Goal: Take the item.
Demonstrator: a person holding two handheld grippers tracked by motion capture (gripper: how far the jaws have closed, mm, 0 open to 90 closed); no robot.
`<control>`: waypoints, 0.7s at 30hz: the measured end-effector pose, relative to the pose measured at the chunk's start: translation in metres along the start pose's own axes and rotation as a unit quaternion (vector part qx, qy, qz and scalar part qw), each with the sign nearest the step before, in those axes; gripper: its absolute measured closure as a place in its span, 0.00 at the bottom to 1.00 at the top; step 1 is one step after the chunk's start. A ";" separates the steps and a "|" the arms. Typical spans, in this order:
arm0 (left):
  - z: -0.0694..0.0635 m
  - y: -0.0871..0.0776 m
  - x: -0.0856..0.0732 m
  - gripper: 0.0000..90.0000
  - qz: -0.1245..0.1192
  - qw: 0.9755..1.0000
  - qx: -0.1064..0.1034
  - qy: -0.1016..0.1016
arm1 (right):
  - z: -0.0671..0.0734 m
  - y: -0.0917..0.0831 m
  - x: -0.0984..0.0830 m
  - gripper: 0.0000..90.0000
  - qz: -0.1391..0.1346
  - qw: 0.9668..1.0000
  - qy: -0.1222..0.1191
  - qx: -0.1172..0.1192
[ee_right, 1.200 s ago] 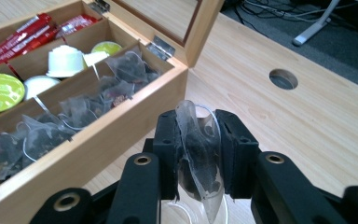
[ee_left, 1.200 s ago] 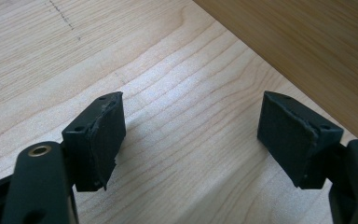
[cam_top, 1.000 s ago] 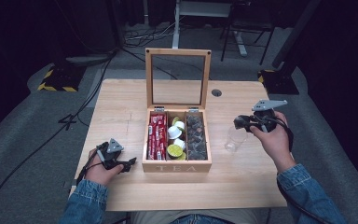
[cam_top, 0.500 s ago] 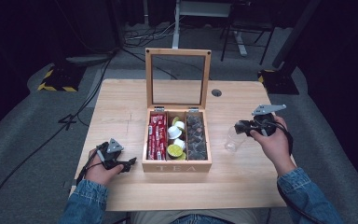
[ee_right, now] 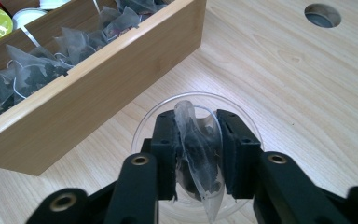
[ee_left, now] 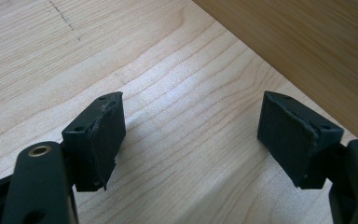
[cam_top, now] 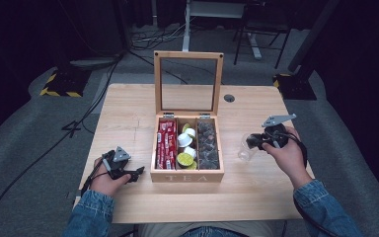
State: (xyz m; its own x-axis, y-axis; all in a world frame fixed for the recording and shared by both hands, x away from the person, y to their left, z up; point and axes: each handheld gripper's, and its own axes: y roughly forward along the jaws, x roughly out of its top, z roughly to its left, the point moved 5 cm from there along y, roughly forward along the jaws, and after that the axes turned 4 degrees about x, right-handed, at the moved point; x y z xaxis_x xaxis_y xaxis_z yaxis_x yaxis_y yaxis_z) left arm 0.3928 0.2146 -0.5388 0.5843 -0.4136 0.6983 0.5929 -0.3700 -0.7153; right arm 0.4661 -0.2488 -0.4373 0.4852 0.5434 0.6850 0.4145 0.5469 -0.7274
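A translucent pyramid tea bag (ee_right: 198, 154) of dark leaves is held upright over a clear glass (ee_right: 144, 130).

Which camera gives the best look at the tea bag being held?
The right gripper view: the tea bag sits close up, pinched between the right gripper's jaws over the clear cup. In the high view the bag is too small to make out beside the cup. The left gripper view looks at bare table.
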 end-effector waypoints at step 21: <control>0.001 0.001 0.001 0.26 0.000 1.000 0.002 -0.002 | -0.002 -0.002 0.013 0.39 -0.072 0.996 0.044 0.008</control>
State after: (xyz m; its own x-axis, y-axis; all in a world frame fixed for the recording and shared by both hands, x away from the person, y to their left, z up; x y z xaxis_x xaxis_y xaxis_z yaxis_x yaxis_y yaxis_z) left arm 0.3944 0.2148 -0.5390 0.5864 -0.4107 0.6982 0.5944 -0.3674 -0.7154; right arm 0.4729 -0.2442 -0.4267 0.4878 0.4009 0.7754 0.4727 0.6255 -0.6207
